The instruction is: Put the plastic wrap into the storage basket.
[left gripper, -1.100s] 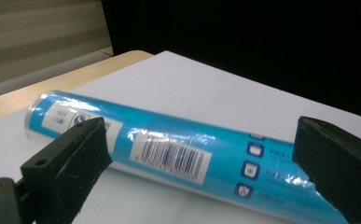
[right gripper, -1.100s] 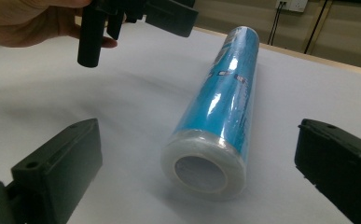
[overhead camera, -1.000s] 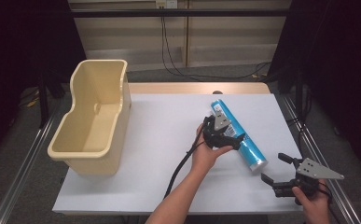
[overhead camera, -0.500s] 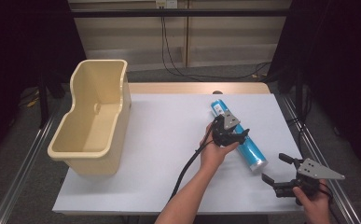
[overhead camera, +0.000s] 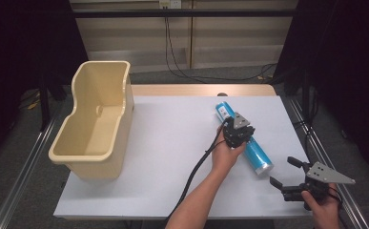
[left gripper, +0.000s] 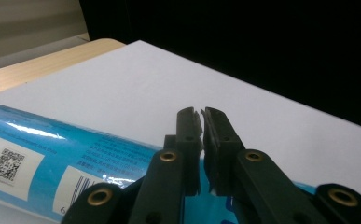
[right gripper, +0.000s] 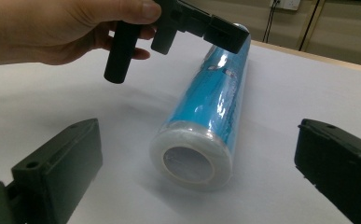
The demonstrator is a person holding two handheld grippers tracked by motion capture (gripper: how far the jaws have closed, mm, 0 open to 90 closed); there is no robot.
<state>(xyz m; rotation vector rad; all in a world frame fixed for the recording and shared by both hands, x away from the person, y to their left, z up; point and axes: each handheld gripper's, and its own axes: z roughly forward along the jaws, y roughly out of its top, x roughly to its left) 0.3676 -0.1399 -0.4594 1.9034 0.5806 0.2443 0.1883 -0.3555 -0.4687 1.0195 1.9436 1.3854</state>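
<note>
The right gripper sat at the near edge of the white table, jaws spread and empty. Just beyond, the blue roll lay on its side, the left gripper over it, jaws just closed together on nothing. Farther left stood a cream bin; behind, wall panels and cables.

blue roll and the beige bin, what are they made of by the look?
Roll: looks like wound plastic film or bags in a glossy blue printed wrapper; the sign is sharp highlights, wrinkled clear film at the end and a pale, probably cardboard core. Bin: most likely moulded plastic, cream, smooth semi-matte; the sign is one-piece rounded walls with a rolled rim and soft sheen.
</note>
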